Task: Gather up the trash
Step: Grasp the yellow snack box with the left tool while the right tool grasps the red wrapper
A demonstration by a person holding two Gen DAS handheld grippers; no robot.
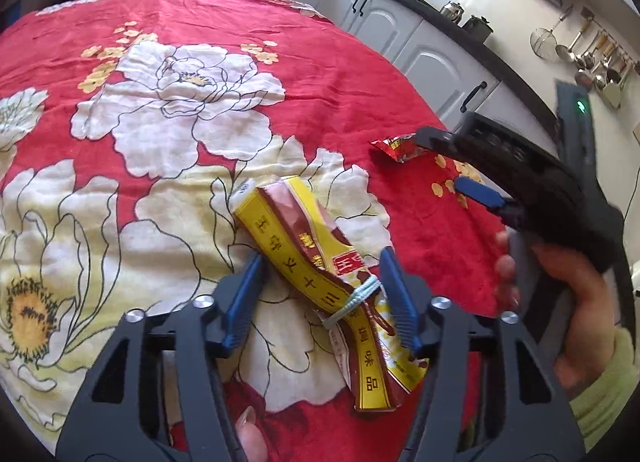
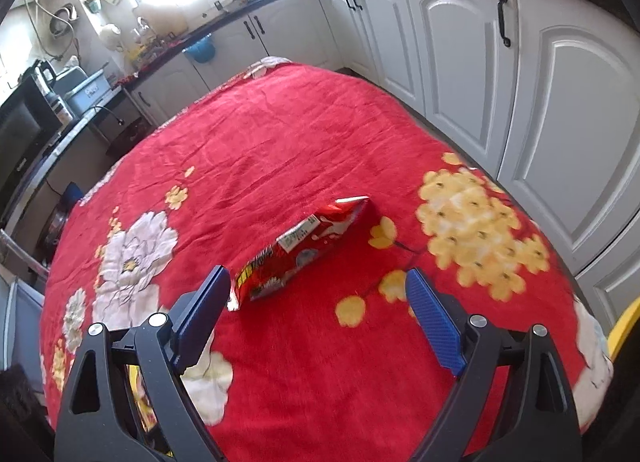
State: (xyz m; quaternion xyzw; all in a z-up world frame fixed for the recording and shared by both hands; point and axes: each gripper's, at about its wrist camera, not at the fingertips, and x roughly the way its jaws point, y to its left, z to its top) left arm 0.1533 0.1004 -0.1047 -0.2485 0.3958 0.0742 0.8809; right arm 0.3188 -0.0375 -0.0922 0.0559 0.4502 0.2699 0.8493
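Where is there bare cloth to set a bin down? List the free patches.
Free: the wide stretch of red tablecloth beyond the red snack packet, toward the white cabinets; also the large white flower print left of the yellow packet. Crowded: the near edge, where the left gripper straddles the yellow packet and the right gripper nears the red one.

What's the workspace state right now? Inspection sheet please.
Surface: table under a red flowered cloth, wrinkled.
Job's things: yellow packet, crumpled, with a band around it, lying flat; red wrapper, lying flat, apart from it.
Clutter: nothing seen on the cloth beyond these.
Grippers: left gripper straddles the yellow packet, pads not clearly pressing; right gripper open, just short of the red wrapper, not touching.
Cables: a thin cable at the right edge of the left view.
Surroundings: white cabinets, dark counter with pots, hanging utensils.
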